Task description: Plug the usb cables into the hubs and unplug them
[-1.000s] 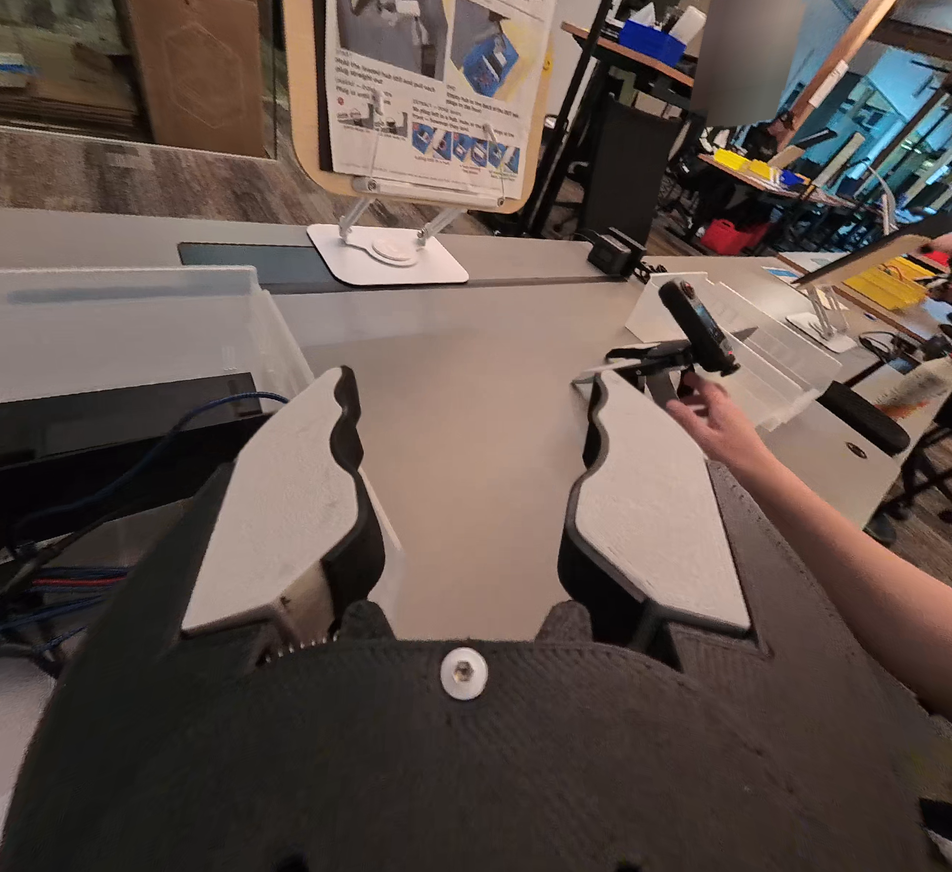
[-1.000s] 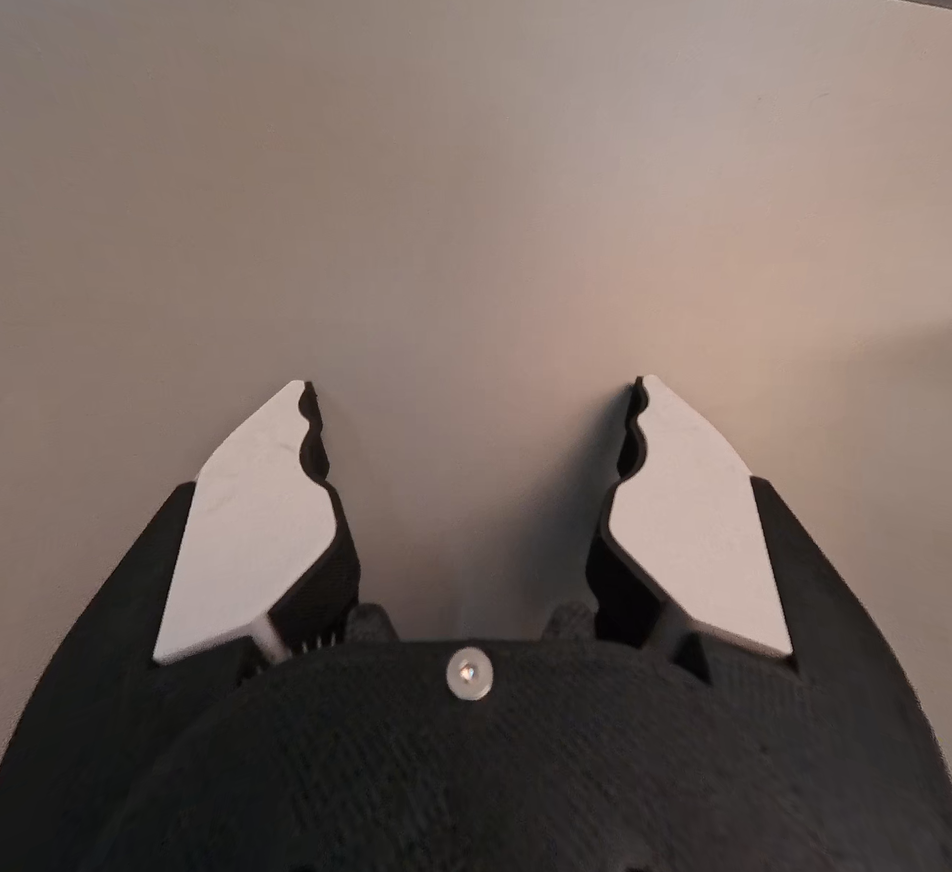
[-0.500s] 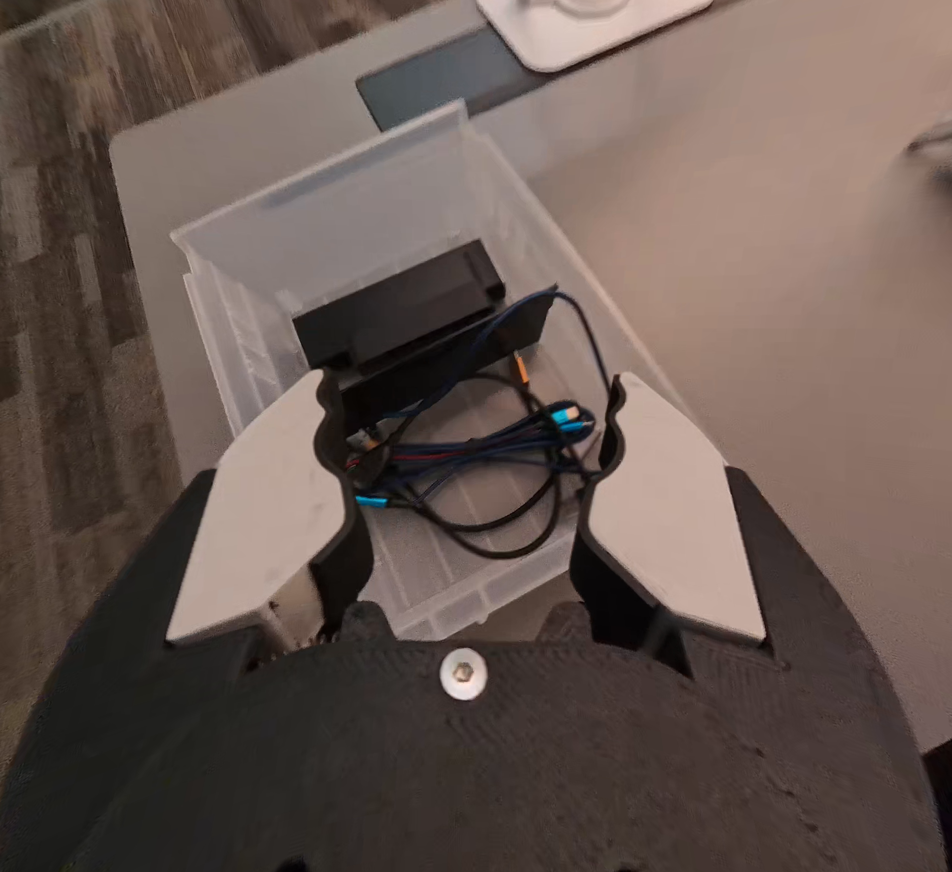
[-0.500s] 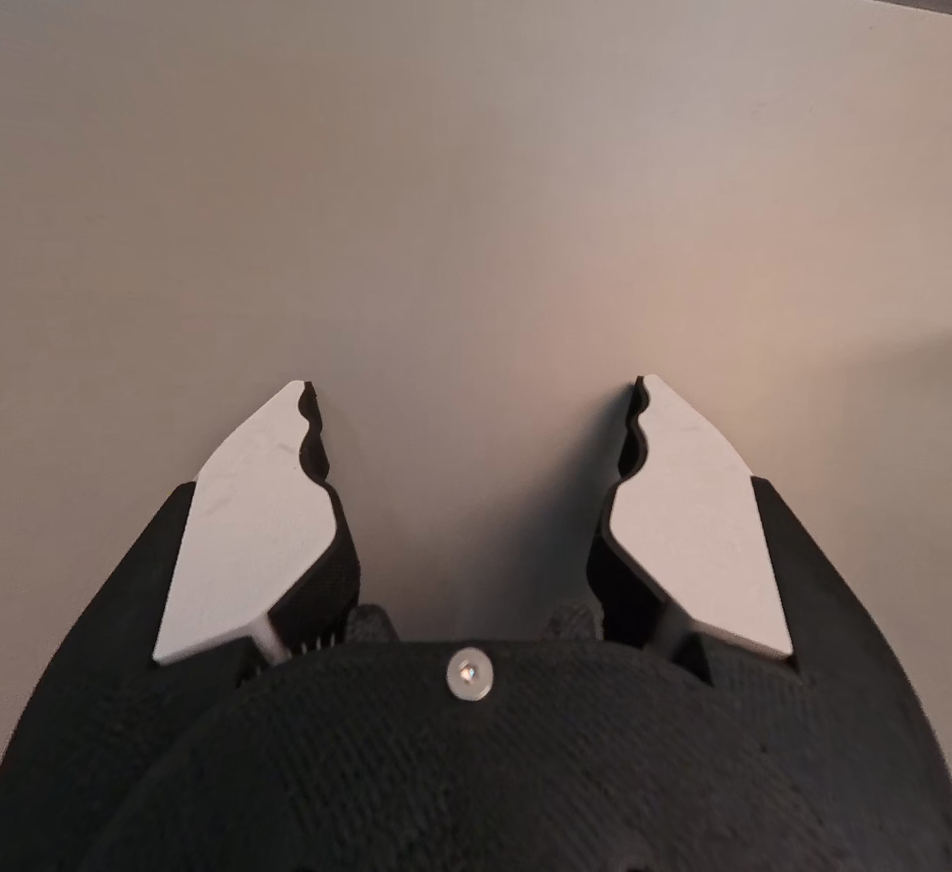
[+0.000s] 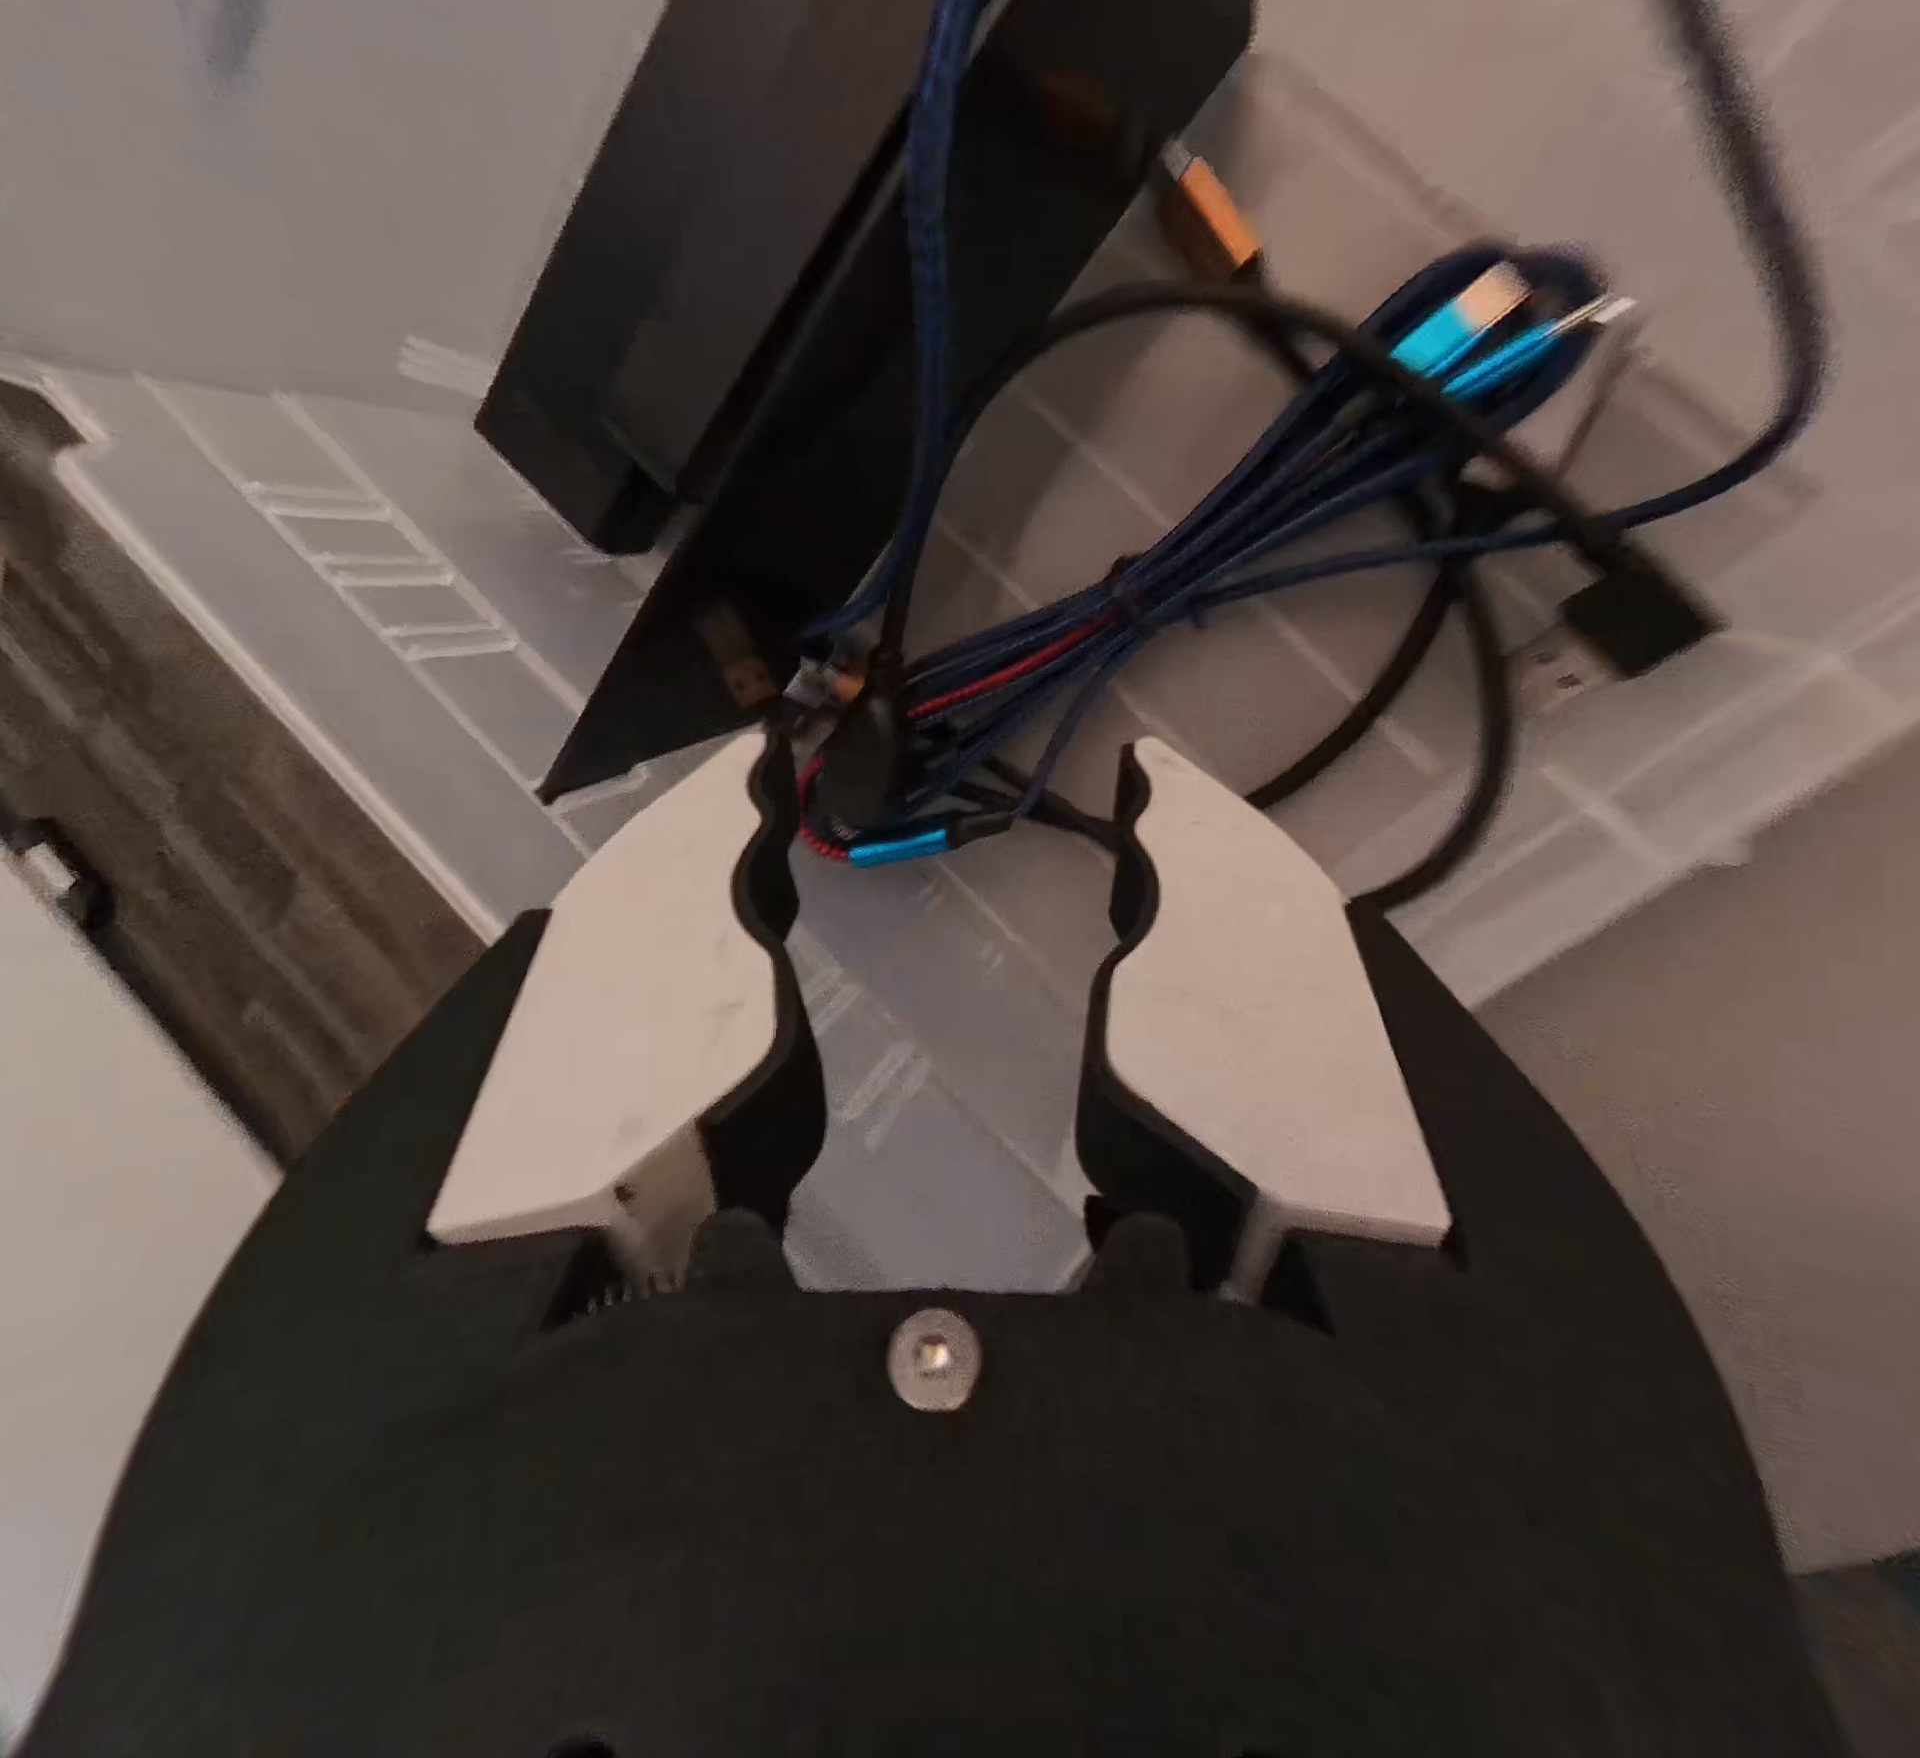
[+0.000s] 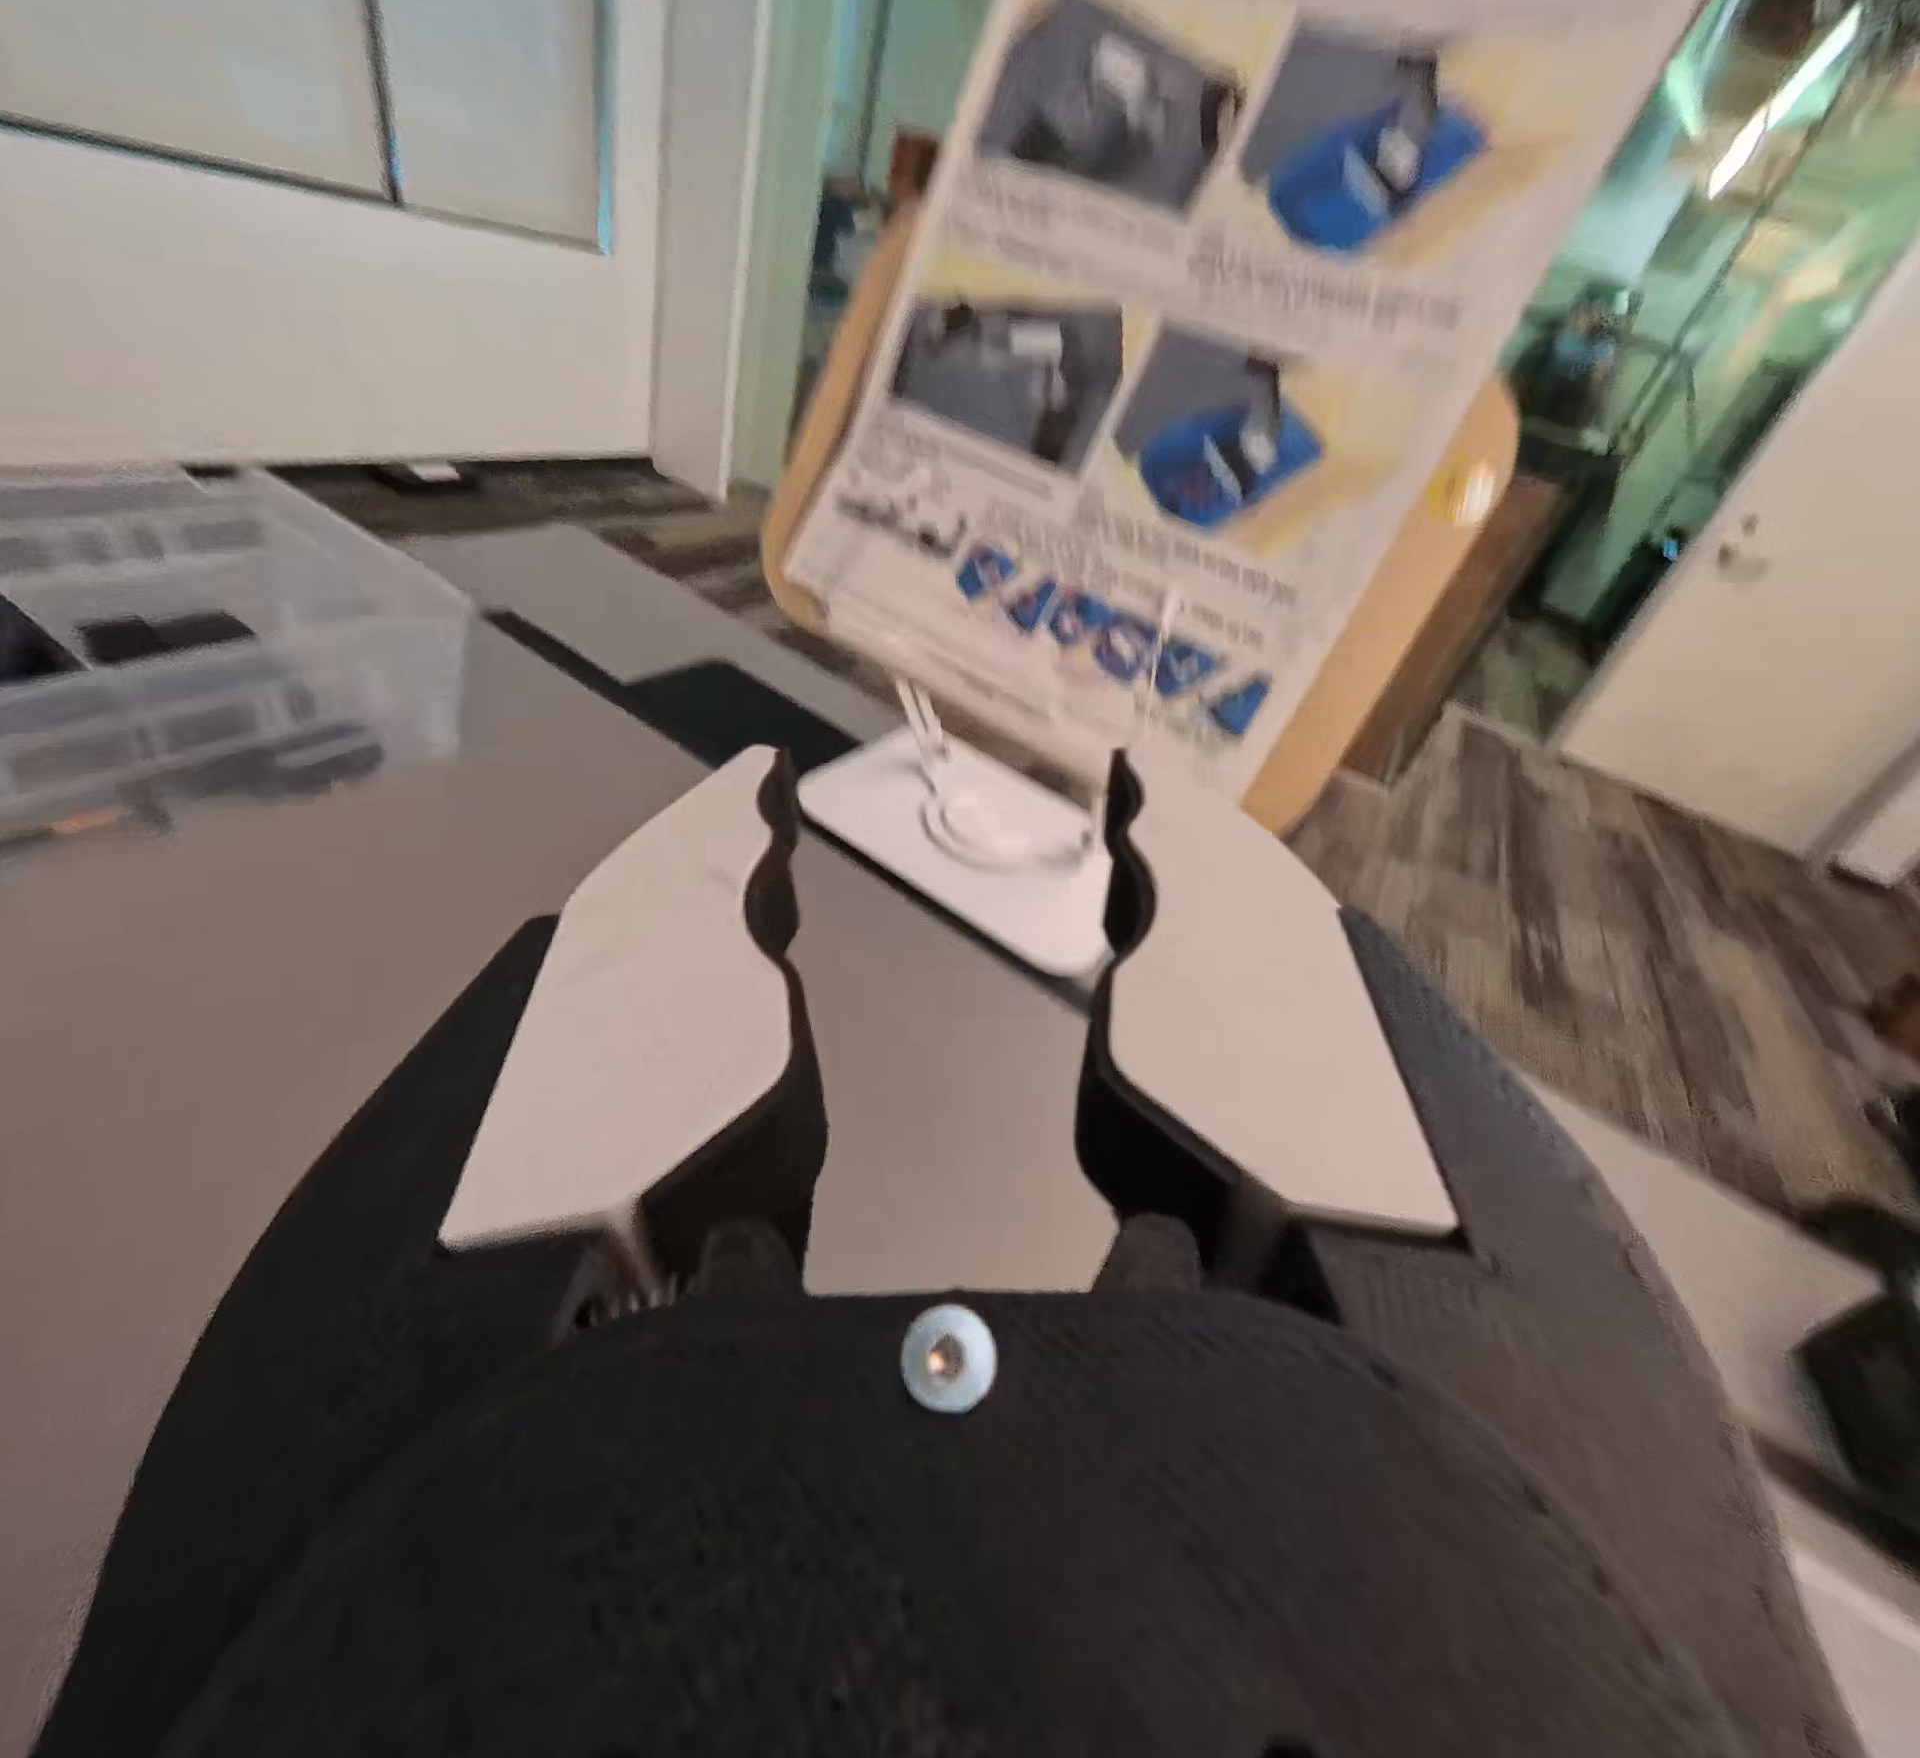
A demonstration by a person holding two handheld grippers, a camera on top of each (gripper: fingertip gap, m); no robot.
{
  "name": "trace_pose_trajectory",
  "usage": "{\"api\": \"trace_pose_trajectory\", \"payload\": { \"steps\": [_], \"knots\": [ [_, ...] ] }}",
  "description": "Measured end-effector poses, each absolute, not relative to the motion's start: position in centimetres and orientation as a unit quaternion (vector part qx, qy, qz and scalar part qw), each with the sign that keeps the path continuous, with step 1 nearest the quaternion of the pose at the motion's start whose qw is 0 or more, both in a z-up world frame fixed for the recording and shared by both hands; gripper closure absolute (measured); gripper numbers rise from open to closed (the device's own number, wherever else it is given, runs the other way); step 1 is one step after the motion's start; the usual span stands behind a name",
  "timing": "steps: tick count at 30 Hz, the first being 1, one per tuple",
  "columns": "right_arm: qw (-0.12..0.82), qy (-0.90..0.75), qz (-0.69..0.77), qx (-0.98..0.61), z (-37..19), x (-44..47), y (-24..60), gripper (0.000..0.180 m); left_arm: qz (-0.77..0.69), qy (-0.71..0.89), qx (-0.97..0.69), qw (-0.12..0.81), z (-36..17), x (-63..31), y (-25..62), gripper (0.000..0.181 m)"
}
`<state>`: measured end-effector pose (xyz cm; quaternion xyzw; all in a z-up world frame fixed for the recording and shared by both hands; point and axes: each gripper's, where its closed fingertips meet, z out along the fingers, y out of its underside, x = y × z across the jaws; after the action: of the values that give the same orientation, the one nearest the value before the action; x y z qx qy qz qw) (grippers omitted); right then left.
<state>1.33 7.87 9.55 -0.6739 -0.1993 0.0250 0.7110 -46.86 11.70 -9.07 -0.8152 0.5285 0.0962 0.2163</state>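
Note:
In the left wrist view a clear plastic bin (image 5: 343, 555) holds two black hubs (image 5: 748, 181) leaning together and a tangle of blue, black and red USB cables (image 5: 1226, 586) with blue (image 5: 1455, 337) and orange (image 5: 1210, 217) plugs. My left gripper (image 5: 945, 758) is open, low over the bin, its tips just short of a blue plug (image 5: 899, 846) and the cable bundle. My right gripper (image 6: 945, 768) is open and empty above the grey table (image 6: 260, 960), well right of the bin (image 6: 208, 628), which shows at that view's left.
An instruction sheet on a wooden board (image 6: 1174, 285) stands on a white stand base (image 6: 987, 851) at the table's back edge. A dark strip (image 6: 717, 700) runs along the table's back. Wood-pattern floor (image 6: 1558, 929) lies beyond the table. The gap from one gripper's tips to the other's is roughly 50 centimetres.
My left gripper has dropped down into the bin, close to the cables. My right gripper has tilted up from facing the tabletop and now looks across the table toward the board.

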Motion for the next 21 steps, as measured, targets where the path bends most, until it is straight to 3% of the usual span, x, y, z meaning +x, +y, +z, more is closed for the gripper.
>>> {"api": "trace_pose_trajectory", "payload": {
  "steps": [1,5,10,17,21],
  "knots": [
    [0.730,-0.209,0.030,-0.650,11.5,0.7,6.9,0.132,0.113,0.532,-0.815,0.200,-9.7,-47.3,12.0,0.126],
    [0.781,-0.229,-0.004,-0.581,16.9,0.2,3.9,0.146,0.121,0.508,-0.838,0.156,-11.8,-47.8,12.8,0.126],
    [0.756,-0.301,0.010,-0.581,16.9,-1.5,2.0,0.162,0.123,0.496,-0.851,0.121,-12.8,-48.1,13.3,0.131],
    [0.736,-0.349,-0.041,-0.579,16.4,-1.3,1.3,0.163,0.175,0.515,-0.834,0.089,-12.3,-49.1,12.5,0.164],
    [0.733,-0.357,-0.067,-0.575,16.6,-1.1,0.8,0.163,0.209,0.511,-0.826,0.115,-9.8,-49.8,11.7,0.164]
  ]
}}
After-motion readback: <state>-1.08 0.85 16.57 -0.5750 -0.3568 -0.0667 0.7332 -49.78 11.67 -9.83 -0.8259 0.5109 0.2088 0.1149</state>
